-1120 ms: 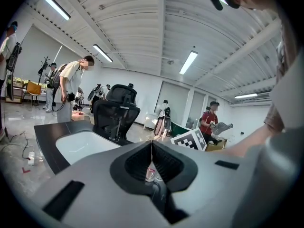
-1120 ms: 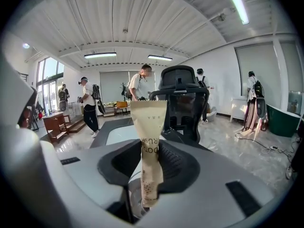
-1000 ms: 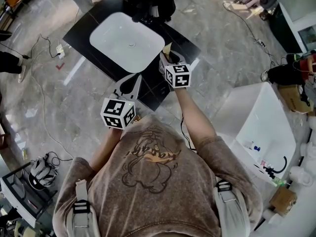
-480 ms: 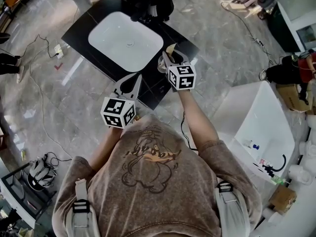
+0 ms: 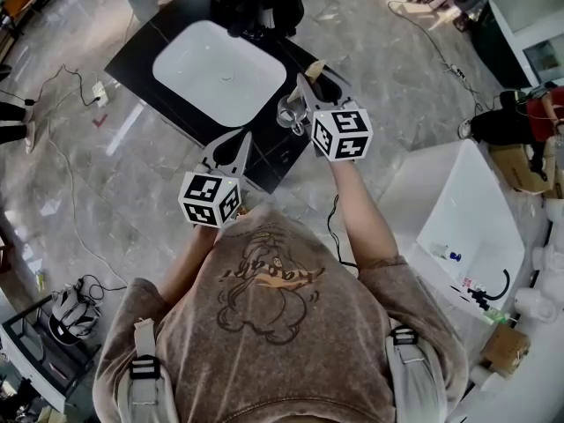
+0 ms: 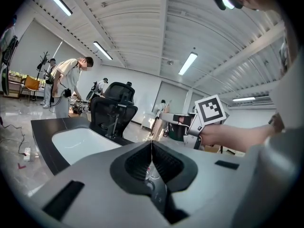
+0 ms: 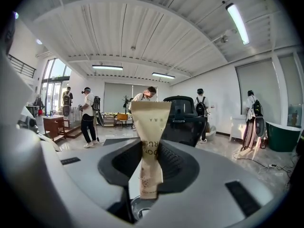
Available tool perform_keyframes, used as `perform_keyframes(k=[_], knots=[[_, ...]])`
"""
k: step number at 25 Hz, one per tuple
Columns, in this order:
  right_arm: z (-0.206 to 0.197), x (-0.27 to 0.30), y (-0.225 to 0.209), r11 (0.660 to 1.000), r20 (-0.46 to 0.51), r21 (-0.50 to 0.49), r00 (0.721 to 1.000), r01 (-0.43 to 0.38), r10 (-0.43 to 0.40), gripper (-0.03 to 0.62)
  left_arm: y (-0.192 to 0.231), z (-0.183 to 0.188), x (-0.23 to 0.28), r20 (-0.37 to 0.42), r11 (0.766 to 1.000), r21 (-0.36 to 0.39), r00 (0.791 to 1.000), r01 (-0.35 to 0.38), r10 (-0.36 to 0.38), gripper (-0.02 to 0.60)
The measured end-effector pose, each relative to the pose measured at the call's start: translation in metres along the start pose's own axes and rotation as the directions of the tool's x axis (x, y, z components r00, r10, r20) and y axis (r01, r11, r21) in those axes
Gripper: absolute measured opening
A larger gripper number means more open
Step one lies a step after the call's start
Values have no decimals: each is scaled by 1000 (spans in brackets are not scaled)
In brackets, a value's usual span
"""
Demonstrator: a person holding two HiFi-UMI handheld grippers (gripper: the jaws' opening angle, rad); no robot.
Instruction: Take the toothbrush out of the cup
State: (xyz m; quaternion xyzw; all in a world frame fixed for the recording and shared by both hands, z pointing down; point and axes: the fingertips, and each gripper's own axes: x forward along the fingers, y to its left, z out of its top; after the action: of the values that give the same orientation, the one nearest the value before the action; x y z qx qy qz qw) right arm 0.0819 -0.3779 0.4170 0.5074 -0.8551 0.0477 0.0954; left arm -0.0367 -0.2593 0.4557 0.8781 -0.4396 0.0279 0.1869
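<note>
- beige paper-wrapped toothbrush (image 7: 151, 127) stands upright at frame centre, pinched between the jaws of your right gripper (image 7: 151, 148), just above the clear glass cup (image 5: 288, 111).
- your left gripper (image 6: 152, 146), lower centre, is closed on nothing.

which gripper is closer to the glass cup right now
Right. The right gripper hangs just above the glass cup, fingers shut on the wrapped toothbrush; the left gripper is back at the counter's near edge, shut and empty.
</note>
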Motion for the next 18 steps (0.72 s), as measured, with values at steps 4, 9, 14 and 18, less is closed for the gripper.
perform_keyframes(k=[4, 9, 14, 18], knots=[[-2, -12, 0, 1000, -3, 4, 1000, 6, -6, 118, -3, -1, -1, -2, 1000, -2, 1000, 6, -6, 17], [-11, -36, 6, 1000, 0, 30, 1000, -3, 3, 115, -6, -2, 0, -1, 1000, -1, 1000, 9, -9, 17], [-24, -70, 15, 998, 7, 58, 1000, 3, -3, 114, -11, -2, -1, 3, 1000, 4, 1000, 9, -9, 18], [-37, -99, 30, 998, -3, 59, 1000, -4, 4, 112, -13, 0, -1, 5, 1000, 9, 1000, 6, -6, 17]])
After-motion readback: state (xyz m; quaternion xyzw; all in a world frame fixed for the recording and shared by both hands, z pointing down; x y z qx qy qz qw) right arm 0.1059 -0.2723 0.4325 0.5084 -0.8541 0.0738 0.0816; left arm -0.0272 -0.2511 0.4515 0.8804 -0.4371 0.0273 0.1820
